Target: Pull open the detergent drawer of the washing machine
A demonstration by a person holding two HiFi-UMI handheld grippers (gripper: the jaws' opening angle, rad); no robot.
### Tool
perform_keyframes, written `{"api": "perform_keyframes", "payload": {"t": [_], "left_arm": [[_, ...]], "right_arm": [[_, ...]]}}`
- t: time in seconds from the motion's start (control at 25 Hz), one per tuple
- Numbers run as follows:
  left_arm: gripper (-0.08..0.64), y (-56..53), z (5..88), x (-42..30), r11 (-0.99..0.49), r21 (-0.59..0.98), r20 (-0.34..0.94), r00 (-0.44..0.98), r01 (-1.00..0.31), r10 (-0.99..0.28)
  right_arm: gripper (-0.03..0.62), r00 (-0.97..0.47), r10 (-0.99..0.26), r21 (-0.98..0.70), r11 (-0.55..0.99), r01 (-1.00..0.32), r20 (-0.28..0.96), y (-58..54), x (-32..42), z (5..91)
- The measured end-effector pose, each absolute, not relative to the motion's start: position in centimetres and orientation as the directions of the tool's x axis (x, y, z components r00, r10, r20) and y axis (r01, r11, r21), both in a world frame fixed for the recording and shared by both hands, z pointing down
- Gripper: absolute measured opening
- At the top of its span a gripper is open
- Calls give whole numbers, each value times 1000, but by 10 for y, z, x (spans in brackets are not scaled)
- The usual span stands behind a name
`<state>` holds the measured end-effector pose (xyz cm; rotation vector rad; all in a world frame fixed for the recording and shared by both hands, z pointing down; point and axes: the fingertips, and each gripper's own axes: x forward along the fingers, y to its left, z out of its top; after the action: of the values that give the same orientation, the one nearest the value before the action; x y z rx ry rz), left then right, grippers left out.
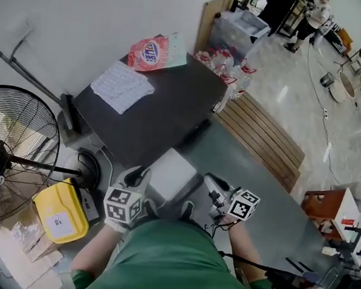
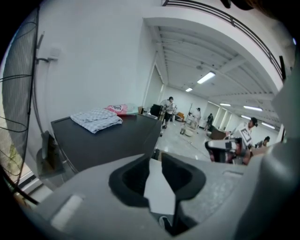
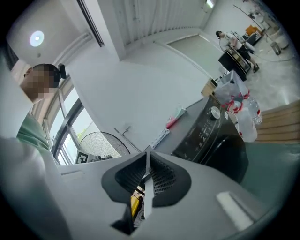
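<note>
The dark washing machine stands in front of me, seen from above in the head view. A white box-shaped part juts from its front at the near corner; it looks like the drawer drawn out. My left gripper is just left of that part, and its jaws stand apart with only white surface showing through the gap. My right gripper is to the part's right, clear of it. Its jaws are shut on nothing. The right gripper view, rolled sideways, shows the control panel with its knob.
A checked cloth and a red-and-white detergent bag lie on the machine's top. A standing fan and a yellow container are at the left. A slatted wooden bench and plastic bottles are at the right.
</note>
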<state>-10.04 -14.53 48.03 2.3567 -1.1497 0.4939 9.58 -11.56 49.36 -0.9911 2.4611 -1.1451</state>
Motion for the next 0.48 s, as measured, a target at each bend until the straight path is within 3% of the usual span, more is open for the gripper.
{"api": "perform_keyframes", "payload": {"t": [0.48], "left_arm": [[71, -170, 433, -125, -512, 213, 415, 552, -832, -723]], "right_arm": [[17, -726, -687, -468, 636, -614, 19, -140, 64, 386]]}}
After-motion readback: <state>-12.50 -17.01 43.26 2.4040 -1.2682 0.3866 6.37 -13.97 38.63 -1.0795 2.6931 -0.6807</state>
